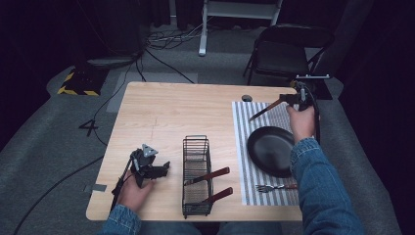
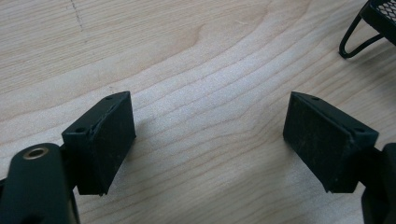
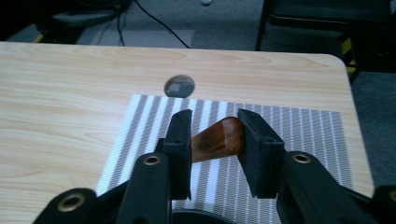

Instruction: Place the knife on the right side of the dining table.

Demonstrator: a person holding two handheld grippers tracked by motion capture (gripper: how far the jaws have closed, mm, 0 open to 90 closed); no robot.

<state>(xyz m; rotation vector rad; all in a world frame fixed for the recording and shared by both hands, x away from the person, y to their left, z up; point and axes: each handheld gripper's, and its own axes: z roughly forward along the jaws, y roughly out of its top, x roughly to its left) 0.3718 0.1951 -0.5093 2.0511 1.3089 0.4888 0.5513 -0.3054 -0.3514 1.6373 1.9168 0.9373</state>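
Nearest the camera, your left forearm in its denim sleeve comes in at the bottom edge. Your left gripper rests low on the bare wood of the table near the front left corner, its jaws standing wide apart with nothing between them; in the left gripper view the pads frame plain wood grain, with a wire foot of the basket at the upper right.

Just to the right of that gripper stands the black wire basket, and two brown-handled utensils lie in it with their handles jutting out towards the right.

Further right lies the striped placemat. The black plate sits on it, and a fork lies on the mat in front of the plate, near the table's front edge.

Your right gripper is raised over the mat's far right corner. Its jaws are clamped on the brown handle of a knife, whose blade slants down and left above the stripes. In the right gripper view the wooden handle sits between the two pads, touching both.
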